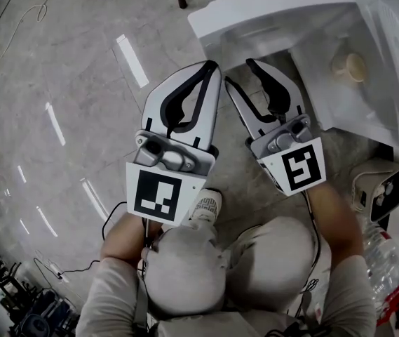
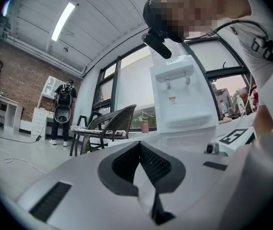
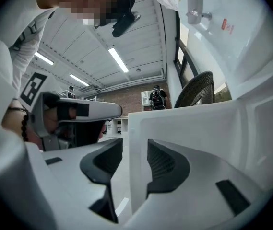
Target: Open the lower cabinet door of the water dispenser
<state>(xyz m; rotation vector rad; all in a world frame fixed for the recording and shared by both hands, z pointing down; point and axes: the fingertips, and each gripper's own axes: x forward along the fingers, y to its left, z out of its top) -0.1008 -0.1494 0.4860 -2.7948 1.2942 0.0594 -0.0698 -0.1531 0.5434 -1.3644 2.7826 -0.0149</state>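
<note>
**Head view and both gripper views.** The white water dispenser [image 1: 395,48] stands on the grey floor [image 1: 59,69] at the far right. Its lower cabinet door [image 1: 269,12] is swung out from the body. The compartment behind the door is open, with a pale cup-like thing [image 1: 350,67] inside.

My right gripper [image 1: 239,72] points level at the door's free edge with its jaws apart. In the right gripper view the door [image 3: 198,123] stands between the jaws of that gripper [image 3: 135,145]. A clear gap shows between the door's edge and the left pad (I cannot tell whether the right pad touches the door's face).

My left gripper [image 1: 212,67] lies just beside the right one, on its left. Its jaws are together, the tips meet, and nothing is between them, as the left gripper view [image 2: 139,145] confirms. That view also shows the dispenser [image 2: 179,95] ahead, a wicker chair [image 2: 110,123] to its left, and a person [image 2: 64,104] standing far off by a brick wall.
</note>
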